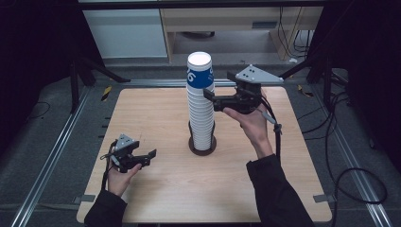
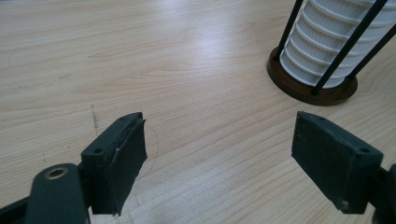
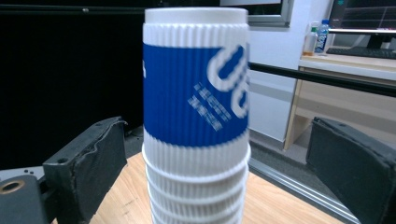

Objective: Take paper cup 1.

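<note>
While the left gripper (image 1: 152, 154) idles released, the right gripper (image 1: 206, 93) straddles the upright top cup (image 3: 196, 88) at 12 o'clock, fingers (image 3: 100, 158) released.

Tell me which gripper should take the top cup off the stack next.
Right. The right gripper is open, level with the top of the stack, and the blue-banded top cup stands between its jaws. The left gripper, also open, sits low over the table, apart from the stack's holder.

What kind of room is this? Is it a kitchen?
Probably a lab or office, not a kitchen: a wooden table inside a metal frame, desks behind, and loose cables on the floor.
</note>
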Motion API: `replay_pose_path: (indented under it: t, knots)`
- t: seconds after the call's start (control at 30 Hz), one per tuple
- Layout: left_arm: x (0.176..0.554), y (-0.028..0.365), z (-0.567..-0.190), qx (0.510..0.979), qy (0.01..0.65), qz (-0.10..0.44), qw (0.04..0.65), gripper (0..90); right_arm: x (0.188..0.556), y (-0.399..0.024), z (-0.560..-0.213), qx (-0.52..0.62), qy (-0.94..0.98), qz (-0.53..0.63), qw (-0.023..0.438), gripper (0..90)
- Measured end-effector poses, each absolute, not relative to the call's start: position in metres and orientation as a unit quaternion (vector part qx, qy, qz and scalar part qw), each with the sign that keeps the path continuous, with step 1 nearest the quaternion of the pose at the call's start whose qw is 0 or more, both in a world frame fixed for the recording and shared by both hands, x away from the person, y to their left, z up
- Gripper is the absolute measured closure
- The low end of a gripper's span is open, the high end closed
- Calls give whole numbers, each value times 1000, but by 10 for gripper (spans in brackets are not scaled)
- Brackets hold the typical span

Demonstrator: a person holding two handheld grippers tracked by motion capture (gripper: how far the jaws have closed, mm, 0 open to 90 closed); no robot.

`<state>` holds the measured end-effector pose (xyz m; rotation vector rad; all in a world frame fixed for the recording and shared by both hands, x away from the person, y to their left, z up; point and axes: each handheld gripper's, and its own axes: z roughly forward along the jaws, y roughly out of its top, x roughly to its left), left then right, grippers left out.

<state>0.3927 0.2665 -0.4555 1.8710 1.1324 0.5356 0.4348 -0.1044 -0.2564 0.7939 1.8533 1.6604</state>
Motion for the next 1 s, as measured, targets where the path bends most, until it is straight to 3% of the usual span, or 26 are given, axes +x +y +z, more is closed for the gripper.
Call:
replay_pose_path:
  t: [0.57, 1.0]
  knots:
    - [393, 264, -457, 752, 451, 211, 431, 171, 467, -70, -260, 305, 689, 607, 252, 78]
    - [393, 263, -458, 756, 448, 208, 429, 169, 474, -58, -262, 298, 695, 608, 243, 190]
